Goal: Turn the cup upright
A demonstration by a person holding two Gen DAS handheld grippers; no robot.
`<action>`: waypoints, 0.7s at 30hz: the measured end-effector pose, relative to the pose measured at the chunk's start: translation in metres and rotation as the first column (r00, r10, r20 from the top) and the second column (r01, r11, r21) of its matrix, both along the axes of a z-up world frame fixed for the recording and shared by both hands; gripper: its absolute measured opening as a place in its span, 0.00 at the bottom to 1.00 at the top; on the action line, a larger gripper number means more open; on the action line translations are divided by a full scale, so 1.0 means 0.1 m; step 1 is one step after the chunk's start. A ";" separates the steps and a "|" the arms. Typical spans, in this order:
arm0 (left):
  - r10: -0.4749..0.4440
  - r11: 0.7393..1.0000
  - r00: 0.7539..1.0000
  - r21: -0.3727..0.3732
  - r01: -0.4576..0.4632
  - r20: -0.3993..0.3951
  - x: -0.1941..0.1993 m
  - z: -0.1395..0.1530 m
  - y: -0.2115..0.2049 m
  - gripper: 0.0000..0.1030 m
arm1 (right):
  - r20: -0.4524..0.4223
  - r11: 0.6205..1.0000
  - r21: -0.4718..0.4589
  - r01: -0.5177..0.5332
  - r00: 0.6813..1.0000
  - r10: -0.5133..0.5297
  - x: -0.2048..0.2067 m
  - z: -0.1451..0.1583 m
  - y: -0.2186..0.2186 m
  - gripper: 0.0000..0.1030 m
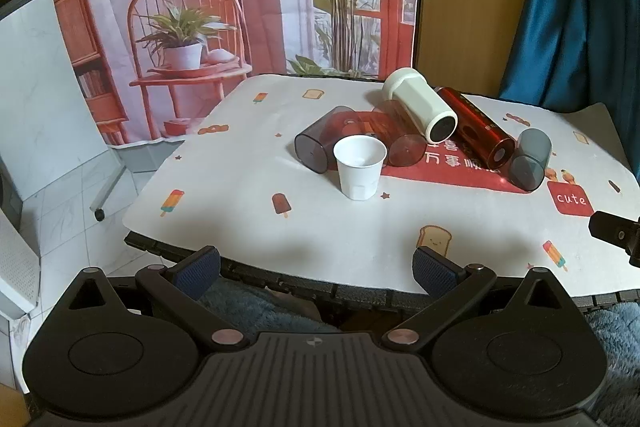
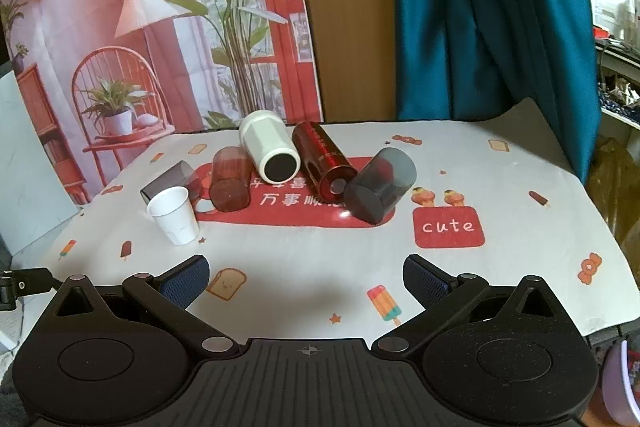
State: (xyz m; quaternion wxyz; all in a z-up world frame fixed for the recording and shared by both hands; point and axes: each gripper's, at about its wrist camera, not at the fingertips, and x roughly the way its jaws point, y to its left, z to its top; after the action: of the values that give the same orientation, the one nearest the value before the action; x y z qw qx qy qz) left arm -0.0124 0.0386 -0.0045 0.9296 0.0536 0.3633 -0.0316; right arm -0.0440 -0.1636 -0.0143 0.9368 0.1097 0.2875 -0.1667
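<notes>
A counter (image 1: 360, 239) covered by a white cloth printed with ice lollies and toast stands before a printed backdrop of a red room with plants. A small white paper cup (image 1: 359, 167) stands upright, mouth up, near the cloth's centre; behind it, from ten to two o'clock, five cups lie on their sides: a smoky grey-brown tumbler (image 1: 320, 141), a translucent red-brown tumbler (image 1: 402, 139), a white faceted cylinder (image 1: 420, 107), a glossy dark-red cylinder (image 1: 476, 133) and a grey translucent tumbler (image 1: 530, 161), presumably awaiting righting. The left gripper (image 1: 316, 269) and right gripper (image 2: 306, 275) hang at the near edge, jaws spread wide and empty, likely poised to approach. The right wrist view alone shows the grey tumbler's closed base (image 2: 366, 201) and shelving at three o'clock; the left alone shows the tiled floor (image 1: 80, 211).
</notes>
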 end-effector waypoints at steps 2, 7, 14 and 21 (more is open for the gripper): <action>0.001 1.000 1.000 -0.001 -0.001 -0.001 0.00 0.00 0.00 1.00 | -0.002 1.000 0.002 -0.001 1.000 0.001 0.00 -0.01 0.00 1.00; 0.004 1.000 1.000 -0.007 -0.004 -0.001 0.00 0.00 0.00 1.00 | -0.004 1.000 0.005 -0.001 1.000 0.001 0.00 -0.02 0.00 1.00; 0.014 1.000 1.000 -0.009 -0.014 0.005 0.00 0.00 0.00 1.00 | -0.009 1.000 0.006 -0.002 1.000 0.003 0.01 -0.03 -0.01 1.00; 0.016 1.000 1.000 -0.008 -0.015 0.002 0.00 -0.01 0.00 1.00 | -0.015 1.000 0.010 -0.001 1.000 0.001 0.01 -0.04 -0.01 1.00</action>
State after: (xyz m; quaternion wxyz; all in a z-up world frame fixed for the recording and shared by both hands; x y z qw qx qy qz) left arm -0.0124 0.0389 -0.0051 0.9305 0.0470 0.3624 -0.0259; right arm -0.0434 -0.1646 -0.0188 0.9342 0.1130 0.2953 -0.1655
